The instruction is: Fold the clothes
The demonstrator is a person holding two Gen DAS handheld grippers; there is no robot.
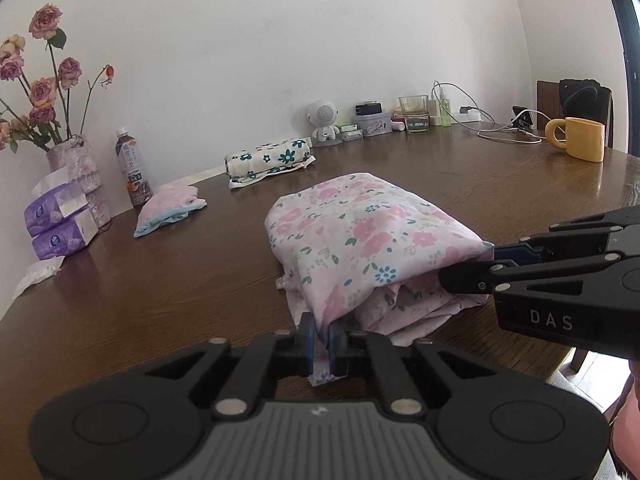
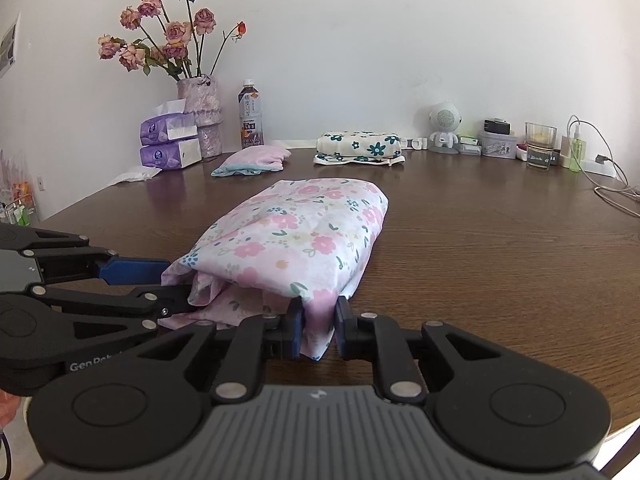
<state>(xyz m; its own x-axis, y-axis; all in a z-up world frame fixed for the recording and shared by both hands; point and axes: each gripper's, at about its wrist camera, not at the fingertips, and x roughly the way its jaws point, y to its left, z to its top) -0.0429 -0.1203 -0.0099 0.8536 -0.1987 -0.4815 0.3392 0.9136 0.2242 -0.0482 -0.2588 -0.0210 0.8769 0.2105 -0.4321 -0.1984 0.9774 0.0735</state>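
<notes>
Both grippers pinch the near corners of the pink floral garment [image 2: 304, 232], lying mid-worktop [image 2: 500, 248]: left gripper [image 1: 320, 344] at seven o'clock, right gripper [image 2: 318, 330] at five, jaws clamped on cloth, seemingly ready to fold it toward twelve.

Home room, lived-in: dark wood worktop [image 2: 480, 240] against a plain white wall. Along its far edge: vase of dried roses [image 2: 200, 116], tissue packs [image 2: 170, 142], drink bottle [image 2: 251, 116], small robot-shaped speaker [image 2: 444, 126], chargers and cables. Yellow mug [image 1: 578, 138] near the right corner.
</notes>
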